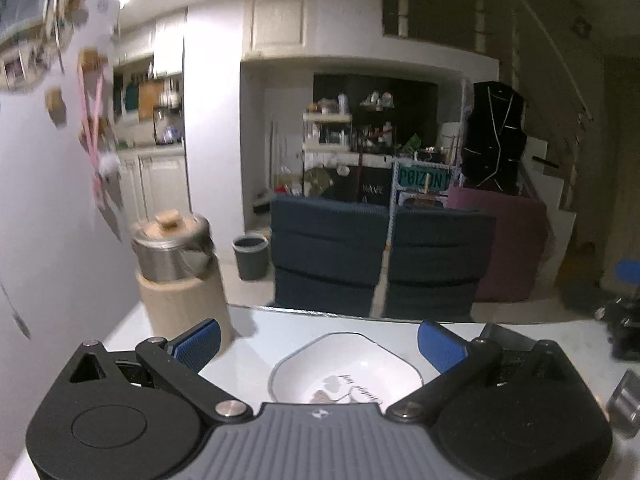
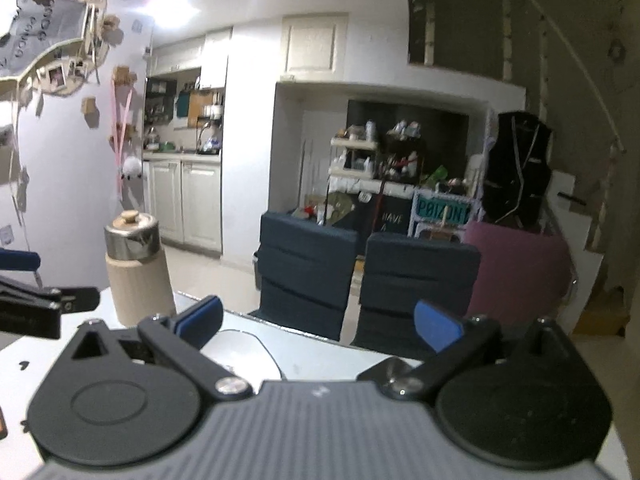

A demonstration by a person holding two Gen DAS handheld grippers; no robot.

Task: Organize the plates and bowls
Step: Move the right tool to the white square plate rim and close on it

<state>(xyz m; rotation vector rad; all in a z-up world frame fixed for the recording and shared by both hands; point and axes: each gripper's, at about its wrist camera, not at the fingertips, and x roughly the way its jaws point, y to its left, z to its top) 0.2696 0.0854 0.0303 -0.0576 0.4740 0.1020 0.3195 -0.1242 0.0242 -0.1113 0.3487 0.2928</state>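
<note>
A white squarish bowl (image 1: pixel 344 372) with a dark rim and printed writing inside sits on the white table (image 1: pixel 560 344), just in front of my left gripper (image 1: pixel 320 342). The left gripper is open and empty, its blue pads to either side of the bowl. My right gripper (image 2: pixel 318 322) is open and empty above the table. The rim of the white bowl (image 2: pixel 244 350) shows low between its fingers, partly hidden. The left gripper shows at the left edge of the right wrist view (image 2: pixel 24 280).
A beige wooden canister with a metal lid (image 1: pixel 180 276) stands at the table's far left by the wall; it also shows in the right wrist view (image 2: pixel 136 268). Two dark blue chairs (image 1: pixel 380 256) stand behind the table's far edge. A metal object (image 1: pixel 626 404) lies at the right.
</note>
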